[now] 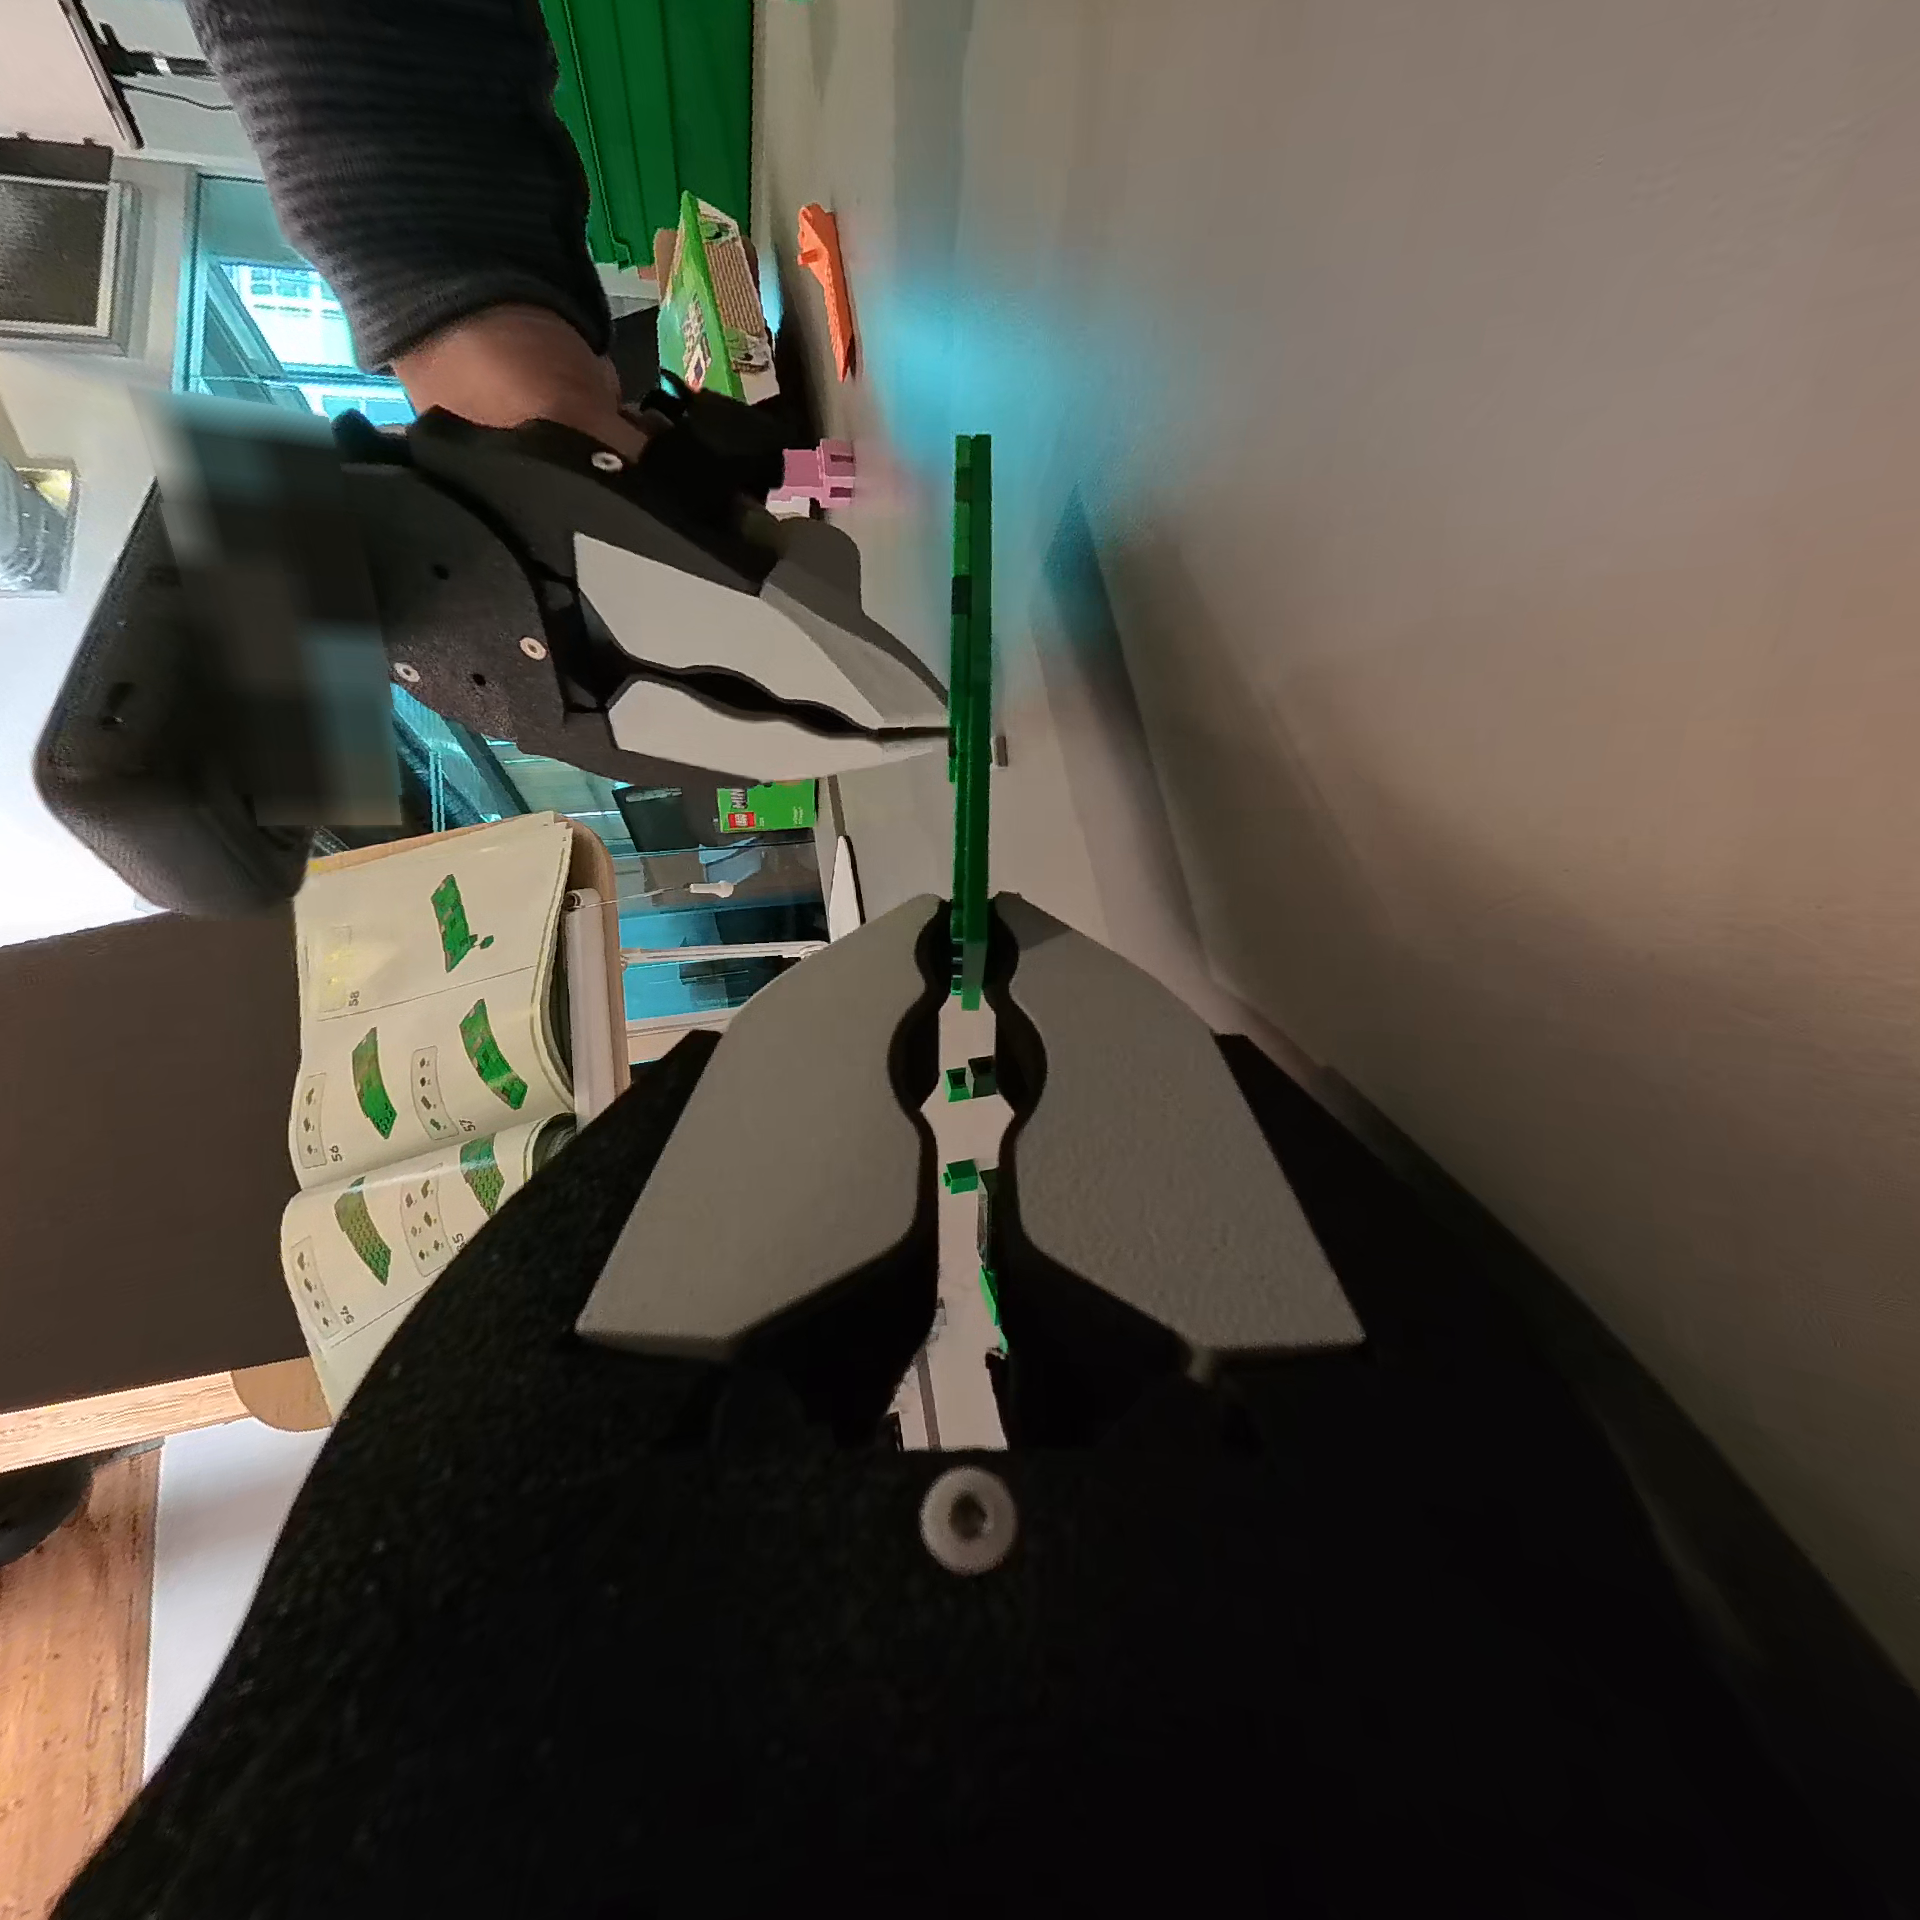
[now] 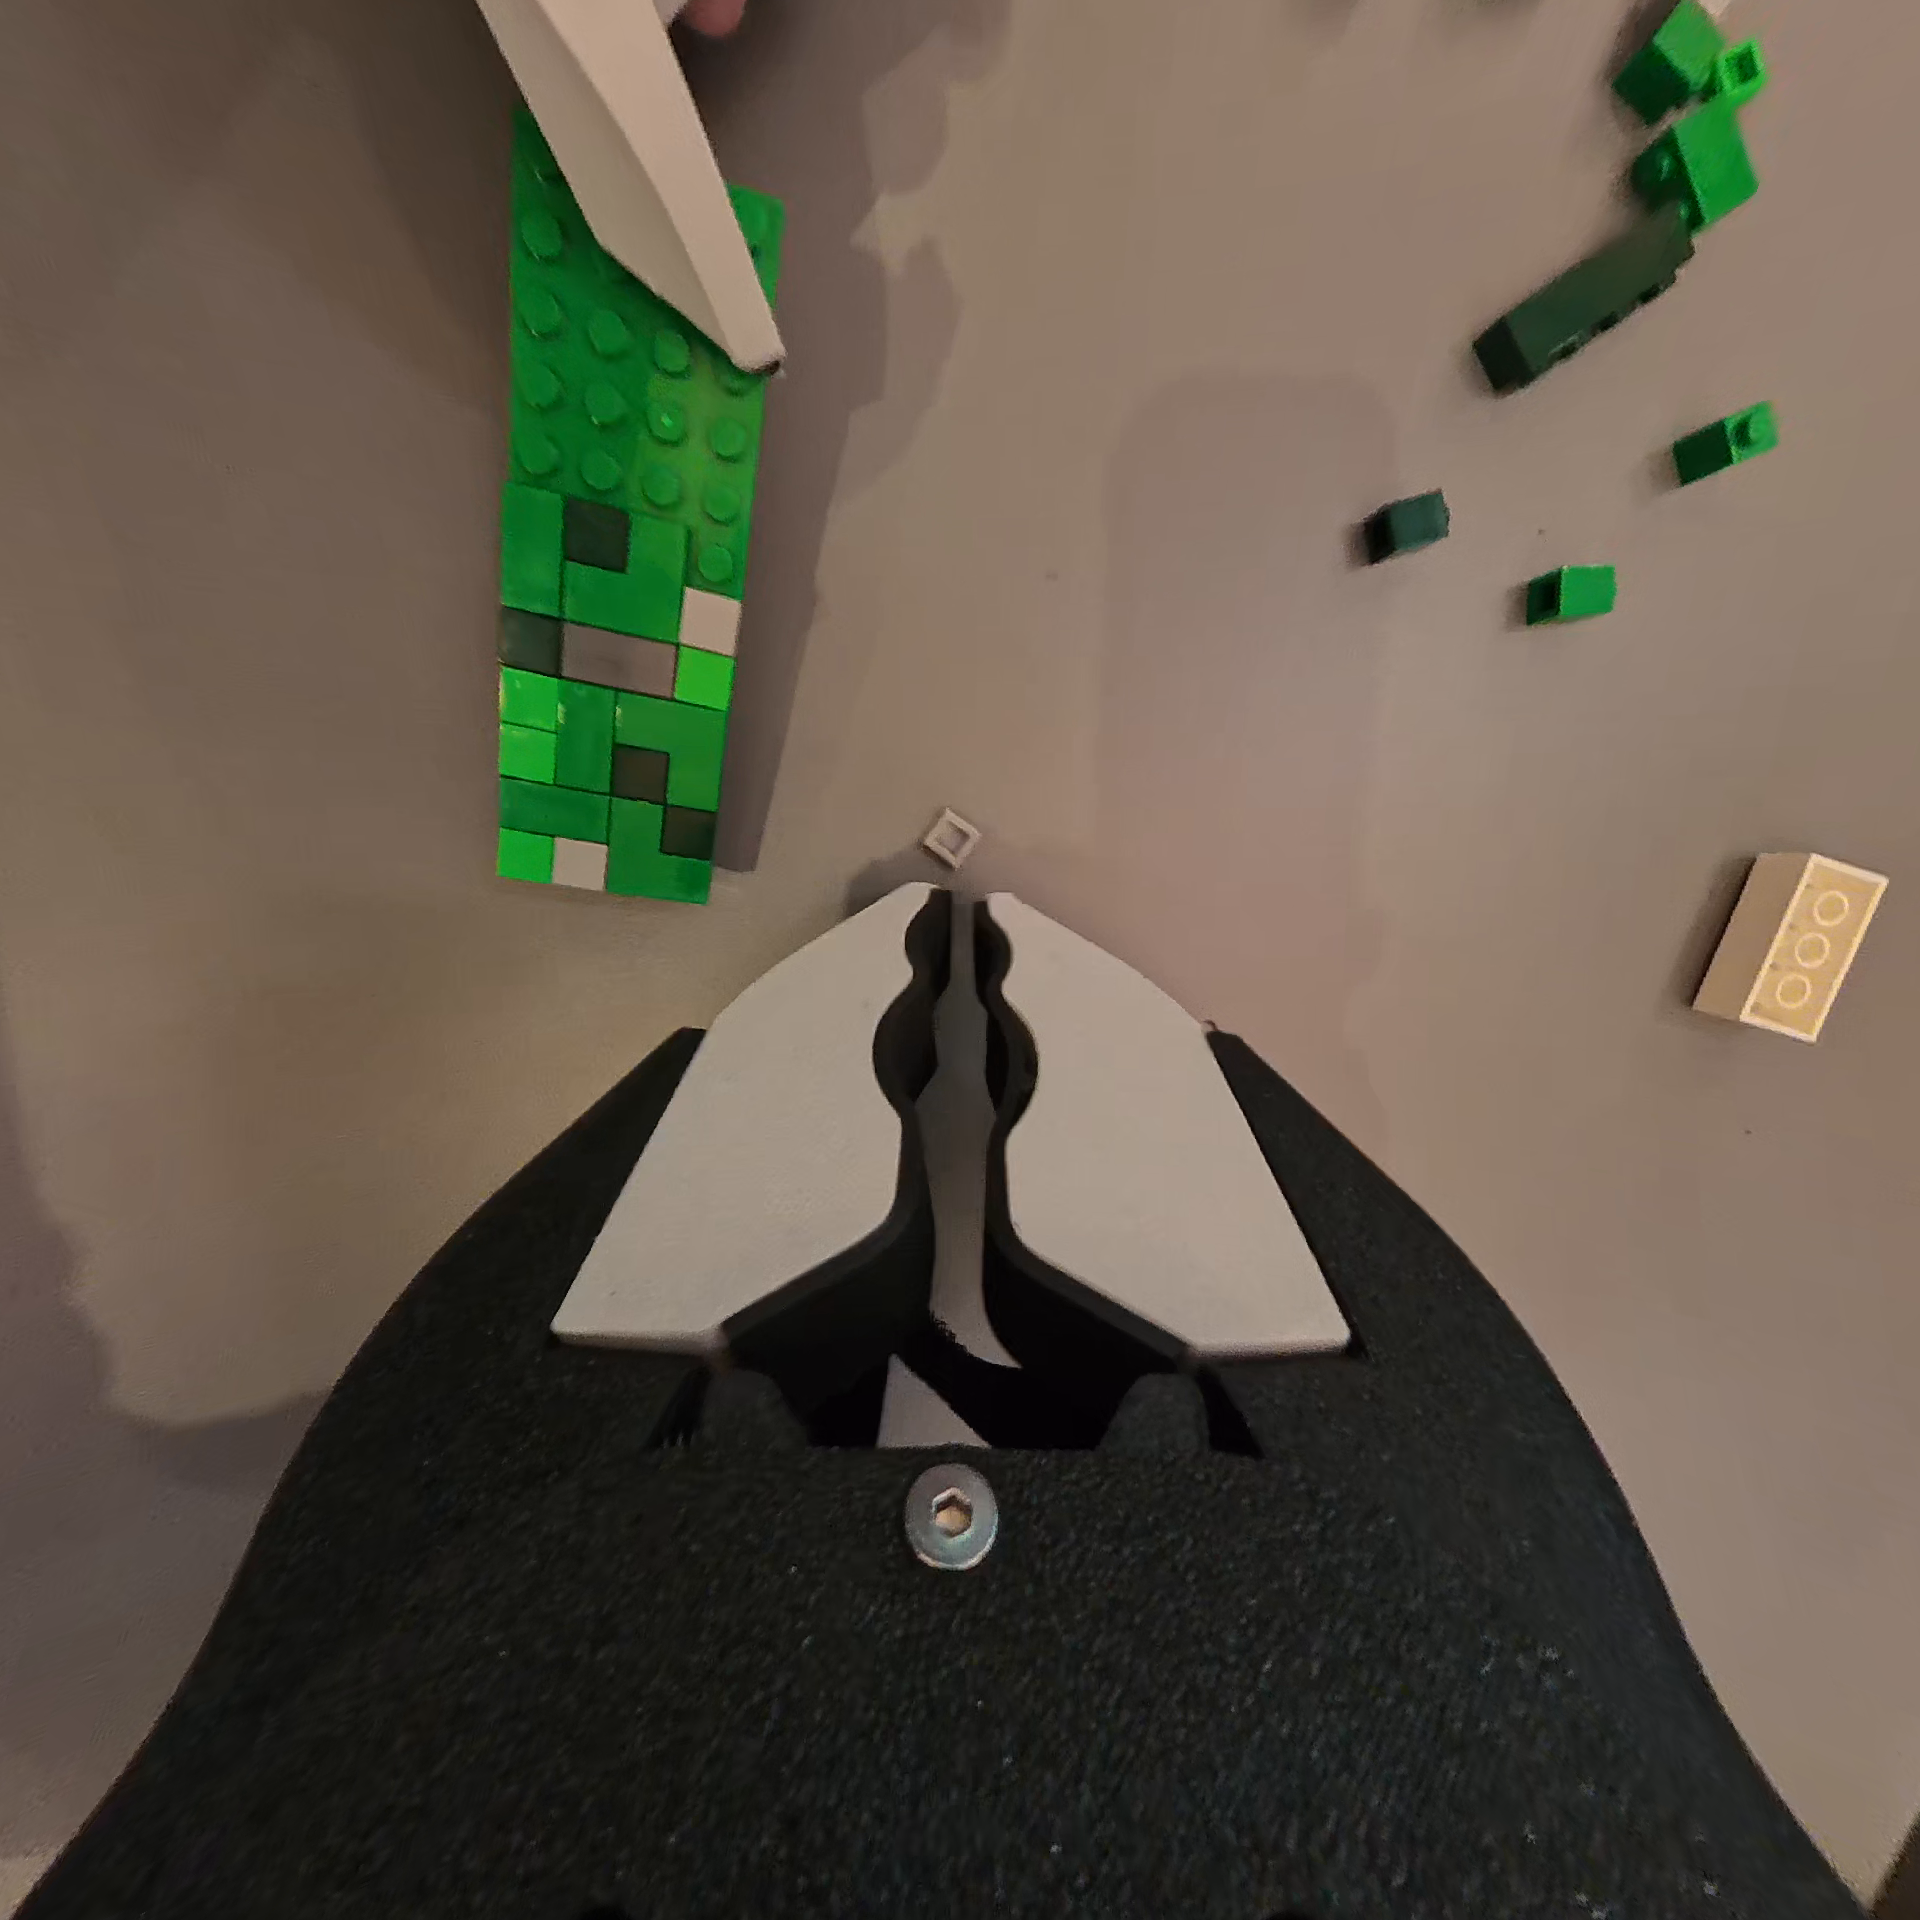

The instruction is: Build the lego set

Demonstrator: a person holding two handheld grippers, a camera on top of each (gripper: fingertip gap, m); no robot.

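Observation:
A long green plate (image 2: 623, 436), studded at its far half and covered with green, dark, grey and white tiles at its near half, lies flat just over the grey table (image 2: 1143, 520). My left gripper (image 1: 971, 920) is shut on one end of the plate (image 1: 971, 644), seen edge-on. One of its fingers (image 2: 665, 208) lies over the plate's far end. My right gripper (image 2: 964, 896) is shut and empty, tips down near the table. A tiny pale square tile (image 2: 954, 836) lies upside down just beyond its tips. The right gripper (image 1: 935, 736) also shows beside the plate.
Loose green bricks (image 2: 1688, 135), a dark green long brick (image 2: 1584, 312) and small green pieces (image 2: 1571, 594) lie at the right, with a tan brick (image 2: 1792, 945) nearer. An open instruction booklet (image 1: 436, 1060), a green box (image 1: 717, 301), an orange piece (image 1: 831, 291) and a pink piece (image 1: 821, 473) stand farther off.

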